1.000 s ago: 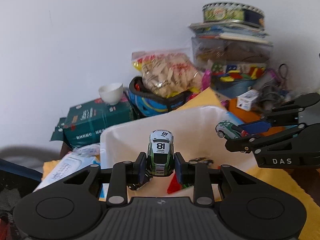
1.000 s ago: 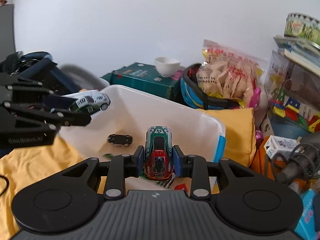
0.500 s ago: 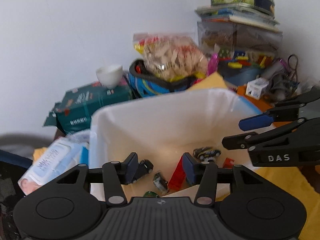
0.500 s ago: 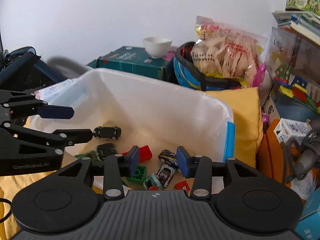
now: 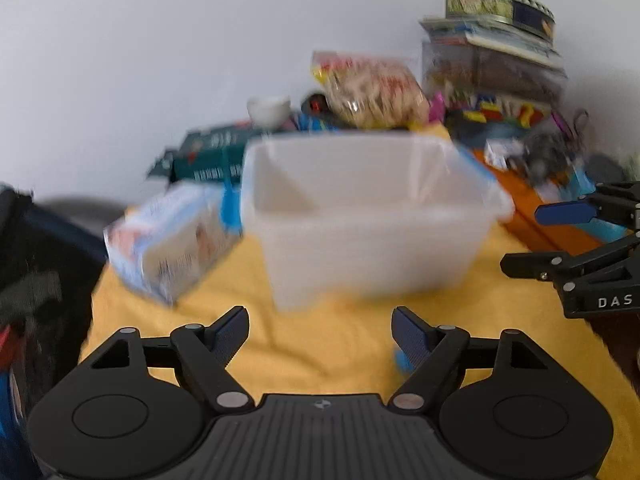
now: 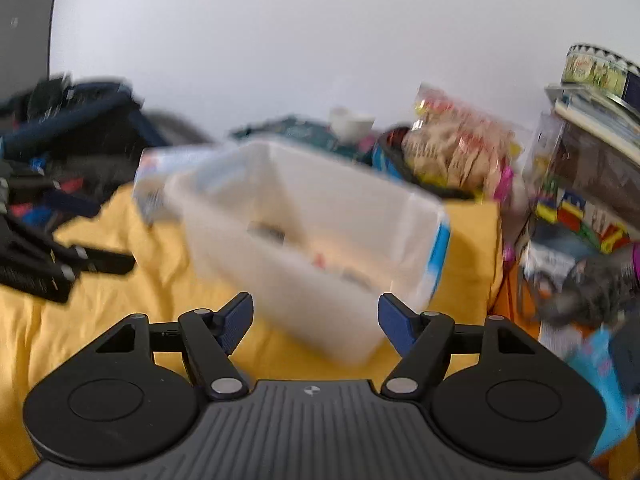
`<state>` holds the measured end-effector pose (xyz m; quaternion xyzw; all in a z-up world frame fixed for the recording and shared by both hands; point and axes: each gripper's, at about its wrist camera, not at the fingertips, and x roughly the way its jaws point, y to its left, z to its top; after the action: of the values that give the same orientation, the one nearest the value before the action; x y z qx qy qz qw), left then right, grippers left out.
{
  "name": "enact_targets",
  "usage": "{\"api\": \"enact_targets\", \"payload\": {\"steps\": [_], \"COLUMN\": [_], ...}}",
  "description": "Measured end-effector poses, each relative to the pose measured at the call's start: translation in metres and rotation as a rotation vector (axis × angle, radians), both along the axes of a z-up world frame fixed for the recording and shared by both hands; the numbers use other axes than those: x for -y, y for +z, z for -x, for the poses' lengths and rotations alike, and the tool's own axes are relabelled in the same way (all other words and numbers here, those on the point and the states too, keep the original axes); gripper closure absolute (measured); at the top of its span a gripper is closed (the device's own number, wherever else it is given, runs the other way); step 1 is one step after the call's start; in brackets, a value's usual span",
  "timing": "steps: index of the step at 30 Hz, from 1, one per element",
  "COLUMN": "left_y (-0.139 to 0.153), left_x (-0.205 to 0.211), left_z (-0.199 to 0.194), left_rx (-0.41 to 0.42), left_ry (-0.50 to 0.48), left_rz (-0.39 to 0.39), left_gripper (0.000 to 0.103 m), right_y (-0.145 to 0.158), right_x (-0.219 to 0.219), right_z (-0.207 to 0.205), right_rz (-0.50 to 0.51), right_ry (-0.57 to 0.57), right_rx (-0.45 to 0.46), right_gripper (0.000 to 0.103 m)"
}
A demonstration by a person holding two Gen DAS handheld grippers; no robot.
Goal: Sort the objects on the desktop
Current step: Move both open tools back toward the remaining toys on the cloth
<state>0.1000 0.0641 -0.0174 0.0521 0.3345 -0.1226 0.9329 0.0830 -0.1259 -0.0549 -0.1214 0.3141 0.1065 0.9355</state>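
A translucent white plastic bin [image 5: 372,216] stands on the yellow cloth [image 5: 320,344]; it also shows in the right wrist view [image 6: 320,240], where blurred small toys lie inside it. My left gripper [image 5: 320,332] is open and empty, low over the cloth in front of the bin. My right gripper [image 6: 316,320] is open and empty, in front of the bin's near corner. Each gripper shows at the edge of the other's view: the right one [image 5: 568,240] and the left one [image 6: 76,236]. Both views are motion-blurred.
A wet-wipes pack [image 5: 172,240] lies left of the bin. Behind it are a green box [image 5: 208,152] with a white cup [image 5: 268,108], a snack bag [image 5: 372,92] and stacked containers [image 5: 492,64]. An orange box [image 5: 536,216] lies right. A dark bag [image 6: 80,120] sits left.
Both grippers let go of their toy cars over the bin, opened wide, and have pulled back and down, so the bin now stands farther ahead.
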Motion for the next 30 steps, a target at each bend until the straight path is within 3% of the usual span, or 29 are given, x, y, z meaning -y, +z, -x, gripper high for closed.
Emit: {"api": "enact_targets", "payload": {"steps": [3, 9, 15, 18, 22, 23, 30], "left_y": [-0.025, -0.063, -0.081, -0.093, -0.098, -0.099, -0.103], "left_x": [0.002, 0.007, 0.022, 0.024, 0.021, 0.021, 0.024], "left_z": [0.012, 0.040, 0.054, 0.056, 0.063, 0.064, 0.066], "left_rx": [-0.108, -0.282, -0.340, -0.355, -0.320, -0.319, -0.308], "left_ry": [-0.020, -0.046, -0.066, -0.044, -0.049, -0.050, -0.074], "left_rz": [-0.020, 0.082, 0.081, 0.056, 0.073, 0.079, 0.095], "left_gripper": [0.022, 0.022, 0.022, 0.022, 0.015, 0.014, 0.003], "right_y": [-0.030, -0.080, -0.098, -0.103, -0.108, -0.110, -0.117], "right_x": [0.000, -0.009, -0.006, -0.002, 0.002, 0.000, -0.006], "right_z": [0.012, 0.043, 0.050, 0.054, 0.059, 0.059, 0.068], "right_rz": [-0.041, -0.026, -0.071, -0.114, -0.140, -0.140, -0.133], "right_ry": [-0.009, 0.006, -0.023, -0.043, -0.040, -0.027, 0.012], "right_rx": [-0.094, -0.204, -0.274, -0.254, -0.233, -0.232, -0.204], "right_gripper": [0.031, 0.041, 0.043, 0.038, 0.024, 0.016, 0.000]}}
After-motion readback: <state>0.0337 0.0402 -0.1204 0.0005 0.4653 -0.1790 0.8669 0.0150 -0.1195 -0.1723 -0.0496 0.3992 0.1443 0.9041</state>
